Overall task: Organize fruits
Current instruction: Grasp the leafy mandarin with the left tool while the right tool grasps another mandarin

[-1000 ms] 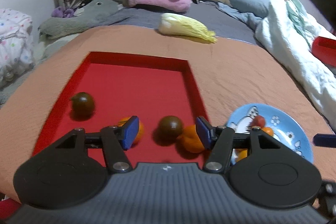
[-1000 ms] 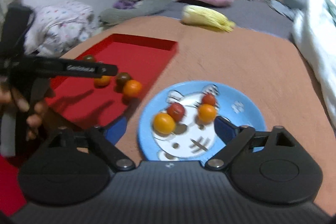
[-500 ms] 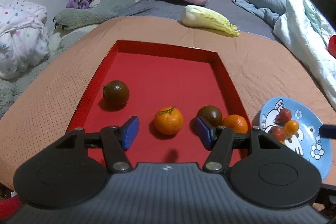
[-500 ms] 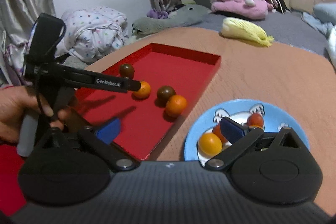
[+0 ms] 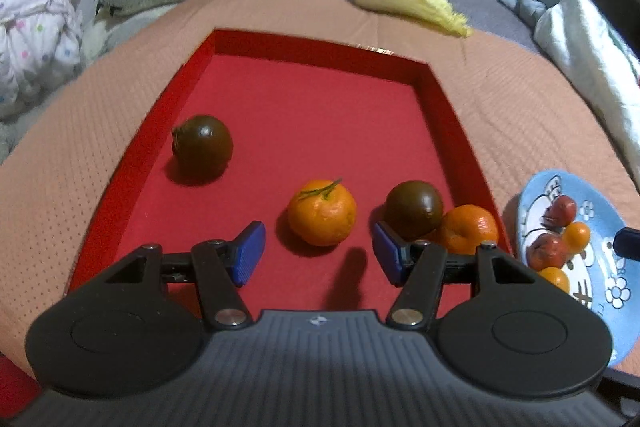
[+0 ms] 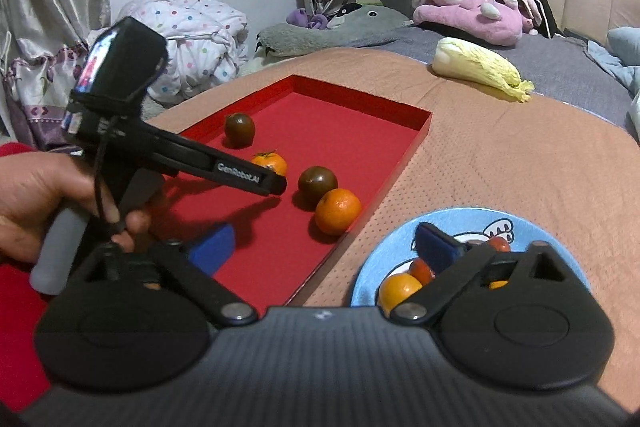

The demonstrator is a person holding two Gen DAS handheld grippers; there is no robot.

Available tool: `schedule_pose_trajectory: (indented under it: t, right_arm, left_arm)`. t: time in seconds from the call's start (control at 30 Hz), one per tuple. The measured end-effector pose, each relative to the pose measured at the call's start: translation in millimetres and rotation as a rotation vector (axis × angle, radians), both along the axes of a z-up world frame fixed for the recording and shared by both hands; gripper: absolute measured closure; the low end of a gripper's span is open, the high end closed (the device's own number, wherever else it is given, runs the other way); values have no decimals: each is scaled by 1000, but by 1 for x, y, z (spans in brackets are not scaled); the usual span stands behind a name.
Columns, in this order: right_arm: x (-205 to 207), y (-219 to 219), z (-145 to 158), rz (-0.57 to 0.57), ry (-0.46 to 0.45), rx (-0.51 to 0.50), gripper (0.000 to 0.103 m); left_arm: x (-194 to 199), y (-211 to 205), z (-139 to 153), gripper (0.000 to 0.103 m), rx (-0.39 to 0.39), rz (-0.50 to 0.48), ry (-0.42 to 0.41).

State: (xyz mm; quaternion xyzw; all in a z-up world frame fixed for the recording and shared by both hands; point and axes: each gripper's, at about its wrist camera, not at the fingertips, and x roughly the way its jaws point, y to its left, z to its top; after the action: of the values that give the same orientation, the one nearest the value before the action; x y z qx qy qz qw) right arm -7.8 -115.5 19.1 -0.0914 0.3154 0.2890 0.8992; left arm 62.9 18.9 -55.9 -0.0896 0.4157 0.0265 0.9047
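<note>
Hovering over the near end of the red tray (image 5: 436, 95), left gripper (image 5: 319, 254) with blue pads (image 5: 250, 253) spread wide, nothing held or touched. Stemmed orange (image 5: 322, 212) just ahead of the gap, roughly centred between the pads, apart from both. Right-hand pad close beside a dark brown fruit (image 5: 414, 209); contact not resolvable. That fruit pressed against a second orange (image 5: 468, 228), which sits hard by the tray's right wall. Another dark fruit (image 5: 202, 144) alone near the left wall, well apart from the rest.

Right gripper (image 6: 323, 243) also wide open and empty; left pad over the tray's near end, right pad (image 6: 438, 245) over the blue plate (image 6: 460, 217). Plate just beside the tray on its right, carrying small orange and red fruits (image 6: 399, 289), partly hidden behind the finger.

In the right wrist view, left hand (image 6: 38, 205) on the handle of the other gripper, its arm reaching over the tray above the stemmed orange.

Edges: tray walls low, upright on all visible sides. Far half of the tray floor bare. Orange cloth (image 6: 500, 155) open between the tray and a cabbage (image 6: 478, 69) lying at the far edge. Stuffed toys (image 6: 472, 9) and bedding beyond.
</note>
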Motion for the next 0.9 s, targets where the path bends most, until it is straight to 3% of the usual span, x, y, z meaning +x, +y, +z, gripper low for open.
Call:
schedule_pose_trajectory:
  t: [0.1,0.13,0.2,0.43,0.67,0.73,0.9]
  right_arm:
    - [4,4,-2,16,2,-20,22]
    - [6,7,-3,22,0,-31,29]
    - [10,13,-4,39,-5,-53,30]
    - [24,36,-13,88,-43,-150,42]
    - [24,65,-27,150,-135,-333,48]
    - [25,73,-32,165,-157,-391,57]
    - [27,87,-48,191,-204,-535,61]
  left_arm:
    - [4,-2,-2,43,13,-6,-5]
    - [5,-3,-2,50,17,-7,-8]
    - [6,-3,-3,58,9,-12,-11]
    - [7,1,-3,61,-7,8,-16]
    - [2,0,0,61,-16,-8,-22]
    - [1,1,0,61,-19,-7,-22]
    - [2,3,-1,60,-27,-11,-24]
